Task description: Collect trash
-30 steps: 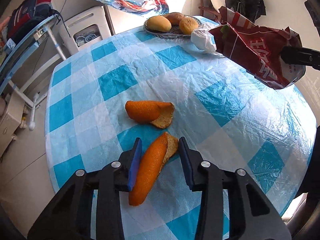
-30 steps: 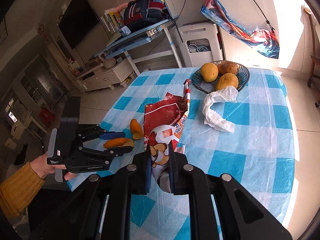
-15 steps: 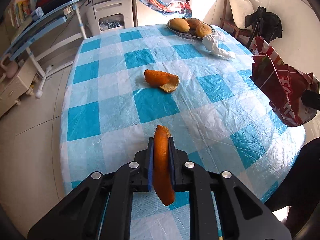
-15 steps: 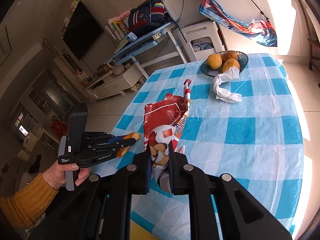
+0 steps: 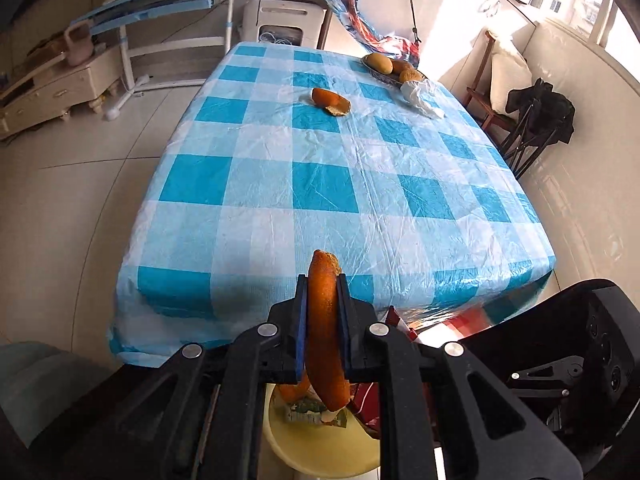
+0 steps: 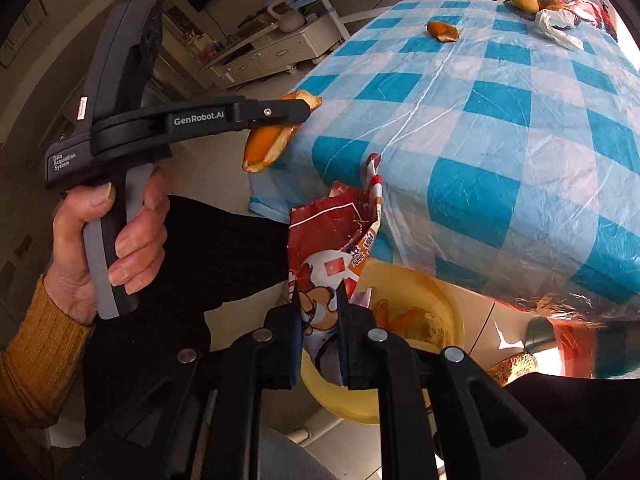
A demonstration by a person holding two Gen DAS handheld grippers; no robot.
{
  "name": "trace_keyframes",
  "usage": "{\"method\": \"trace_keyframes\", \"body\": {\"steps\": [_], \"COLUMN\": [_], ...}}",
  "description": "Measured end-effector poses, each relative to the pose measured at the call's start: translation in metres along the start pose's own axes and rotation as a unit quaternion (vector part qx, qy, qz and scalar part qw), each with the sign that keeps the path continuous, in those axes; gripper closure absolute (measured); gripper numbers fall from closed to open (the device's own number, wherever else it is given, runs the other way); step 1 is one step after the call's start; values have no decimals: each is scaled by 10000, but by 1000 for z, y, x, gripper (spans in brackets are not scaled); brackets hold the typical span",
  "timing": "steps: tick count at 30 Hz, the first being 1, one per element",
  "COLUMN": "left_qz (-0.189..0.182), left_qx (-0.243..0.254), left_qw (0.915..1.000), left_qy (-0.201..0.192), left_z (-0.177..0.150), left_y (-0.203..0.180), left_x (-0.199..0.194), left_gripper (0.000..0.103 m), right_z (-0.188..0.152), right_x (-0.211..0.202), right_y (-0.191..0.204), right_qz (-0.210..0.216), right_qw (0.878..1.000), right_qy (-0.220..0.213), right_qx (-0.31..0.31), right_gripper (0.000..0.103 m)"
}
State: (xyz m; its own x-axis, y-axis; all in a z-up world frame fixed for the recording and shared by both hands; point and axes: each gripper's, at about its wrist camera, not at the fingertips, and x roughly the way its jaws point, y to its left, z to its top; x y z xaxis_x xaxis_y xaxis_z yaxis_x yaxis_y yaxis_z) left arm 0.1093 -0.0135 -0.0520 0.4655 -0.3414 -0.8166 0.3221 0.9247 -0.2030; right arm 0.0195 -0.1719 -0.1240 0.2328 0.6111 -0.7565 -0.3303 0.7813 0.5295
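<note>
My left gripper (image 5: 323,300) is shut on an orange peel (image 5: 325,332) and holds it off the table's near edge, above a yellow bin (image 5: 320,446). The same peel (image 6: 267,145) shows in the right wrist view, in the left gripper (image 6: 298,112). My right gripper (image 6: 318,312) is shut on a red snack bag (image 6: 334,240) over the yellow bin (image 6: 420,288), which holds peel scraps. A second orange peel (image 5: 330,101) lies on the far part of the checked table (image 5: 320,184); it also shows in the right wrist view (image 6: 442,31).
A crumpled white plastic bag (image 5: 420,98) lies by a fruit bowl (image 5: 392,66) at the table's far end. A chair with dark clothing (image 5: 536,120) stands right of the table. A desk and a white appliance (image 5: 288,26) stand beyond it.
Both grippers pulled back off the table to its near edge. The left one closed on the peel, lifted it and carried it over the bin. The snack bag came down over the bin.
</note>
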Motion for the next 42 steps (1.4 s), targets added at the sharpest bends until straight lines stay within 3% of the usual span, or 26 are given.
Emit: {"method": "trace_keyframes", "body": {"steps": [2, 4, 6, 11, 12, 13, 14, 16, 19, 21, 24, 33, 42], "left_qz": [-17, -9, 6, 178, 273, 348, 454, 718, 1009, 1237, 1467, 1510, 1721], "left_qx": [-144, -293, -449, -58, -1, 51, 100, 138, 16, -95, -202, -655, -482], "left_qw": [9999, 9995, 9987, 9974, 9972, 9972, 9974, 9972, 9937, 9891, 9841, 9805, 9773], "left_qy": [13, 72, 236, 702, 691, 656, 557, 173, -493, -793, -979, -1071, -1138], "left_z": [-18, -36, -50, -76, -80, -82, -83, -78, -70, -67, -63, -59, -60], "left_y": [-5, -7, -7, -26, -29, -31, -32, -32, -28, -25, -19, 1, -6], "left_x": [-4, -5, 0, 16, 16, 15, 12, -2, -23, -32, -38, -41, -39], "left_gripper": [90, 90, 90, 86, 79, 61, 53, 30, 15, 11, 10, 7, 7], "right_z": [-5, -3, -2, -6, -5, -4, -4, -1, 3, 3, -1, 0, -1], "right_x": [4, -10, -32, -76, -80, -82, -82, -82, -77, -72, -68, -59, -56], "right_y": [7, 6, -1, -22, -25, -26, -27, -31, -25, -19, -12, -10, -9], "right_qz": [-464, -631, -943, -1118, -1190, -1268, -1333, -1442, -1591, -1709, -1862, -2113, -2172], "right_qw": [9987, 9974, 9920, 9647, 9592, 9545, 9511, 9477, 9483, 9487, 9496, 9492, 9490], "right_qy": [6, -330, -831, -2264, -2435, -2561, -2637, -2683, -2613, -2566, -2468, -2297, -2258], "right_qx": [-204, -135, 74, 743, 805, 857, 899, 953, 847, 703, 519, 392, 363], "right_gripper": [73, 45, 41, 28, 28, 27, 26, 23, 23, 21, 20, 17, 17]}}
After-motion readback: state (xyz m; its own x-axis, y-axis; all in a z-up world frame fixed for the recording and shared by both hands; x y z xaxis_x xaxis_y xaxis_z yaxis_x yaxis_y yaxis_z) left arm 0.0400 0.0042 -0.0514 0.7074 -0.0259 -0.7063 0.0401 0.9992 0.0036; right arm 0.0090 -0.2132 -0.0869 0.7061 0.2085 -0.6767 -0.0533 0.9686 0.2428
